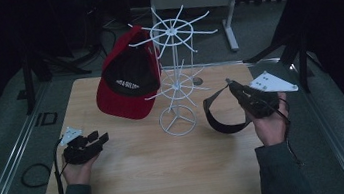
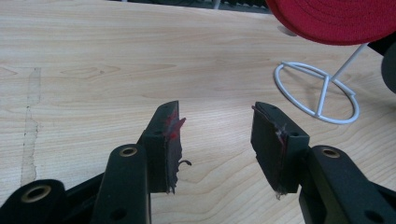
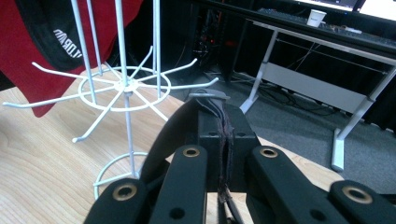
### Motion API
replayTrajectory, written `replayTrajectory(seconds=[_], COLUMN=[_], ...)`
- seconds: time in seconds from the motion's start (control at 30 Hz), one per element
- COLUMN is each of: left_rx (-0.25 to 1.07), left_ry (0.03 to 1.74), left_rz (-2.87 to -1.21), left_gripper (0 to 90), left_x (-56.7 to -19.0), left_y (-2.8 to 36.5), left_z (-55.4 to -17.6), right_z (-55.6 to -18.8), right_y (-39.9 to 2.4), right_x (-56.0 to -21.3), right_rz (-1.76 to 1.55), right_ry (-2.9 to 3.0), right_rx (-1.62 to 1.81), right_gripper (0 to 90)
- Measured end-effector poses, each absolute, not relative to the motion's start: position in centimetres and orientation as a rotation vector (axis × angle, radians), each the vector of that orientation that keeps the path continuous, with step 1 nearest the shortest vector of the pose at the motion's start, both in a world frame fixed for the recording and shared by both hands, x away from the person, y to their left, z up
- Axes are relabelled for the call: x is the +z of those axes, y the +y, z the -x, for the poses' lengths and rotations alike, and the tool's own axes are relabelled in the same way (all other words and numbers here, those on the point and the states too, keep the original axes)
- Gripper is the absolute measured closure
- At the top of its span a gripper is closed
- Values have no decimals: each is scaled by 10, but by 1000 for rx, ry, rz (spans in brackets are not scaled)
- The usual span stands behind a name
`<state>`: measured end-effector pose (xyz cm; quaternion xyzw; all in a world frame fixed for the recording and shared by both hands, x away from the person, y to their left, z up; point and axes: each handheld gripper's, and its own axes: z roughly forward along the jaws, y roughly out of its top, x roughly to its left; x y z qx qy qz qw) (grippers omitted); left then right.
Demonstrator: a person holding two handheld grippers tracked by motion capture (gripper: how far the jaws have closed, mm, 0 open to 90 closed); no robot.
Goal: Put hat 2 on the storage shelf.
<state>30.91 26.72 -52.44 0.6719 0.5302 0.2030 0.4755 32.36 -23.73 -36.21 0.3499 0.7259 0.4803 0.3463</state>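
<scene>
Dark curtains and a grey carpeted floor surround the pale wooden worktop (image 1: 146,181), which fills the middle of the high view. We hold one set of tongs in each hand, our forearms coming in from the bottom edge.

Near the centre of that frame stands a white wire rack (image 1: 173,76) with two tiers of radiating hooks and a ring base. A red and black cap (image 1: 129,77) hangs from its upper tier, to the left of the pole, its red brim low over the wood.

Our right tongs (image 1: 229,82) sit right of centre, lifted off the worktop and pointing toward the rack. Their jaws are pressed together on the end of a black visor (image 1: 220,116), whose band curves down and left in a loop between our hand and the rack's base. In the right gripper view the two pads meet on a thin dark strap edge (image 3: 224,135), with the rack's lower hooks and the cap in the upper left beyond, and a grey desk frame (image 3: 299,79) on the floor at upper right.

Our left tongs (image 1: 98,136) rest low at the left, well apart from the rack. In the left gripper view the jaws stand wide apart with bare wood between them, holding nothing; the rack's ring base and the cap's red brim lie at upper right.
</scene>
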Motion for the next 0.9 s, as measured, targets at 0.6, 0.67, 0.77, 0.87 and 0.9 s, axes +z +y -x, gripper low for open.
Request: replayTrajectory(seconds=[0.6, 0.67, 0.77, 0.87, 0.9], left_rx=[499, 499, 498, 499, 499], left_ry=[1294, 1295, 1295, 1296, 1296], left_rz=[-1643, -1645, -1647, -1644, -1644], left_gripper=[527, 527, 527, 527, 527], left_x=[-524, -524, -524, -524, -524], left_y=[267, 267, 267, 267, 267], left_z=[-309, -309, -309, -309, -309], right_z=[-318, -319, -323, -324, -324], right_y=[-232, -232, -233, -234, -233], right_x=[-349, -346, -341, -337, -335], right_rz=[-859, -860, -862, -857, -855], right_ry=[1881, 1884, 1884, 1879, 1878], right_rx=[1296, 1303, 1310, 1317, 1317], right_gripper=[876, 876, 876, 876, 876])
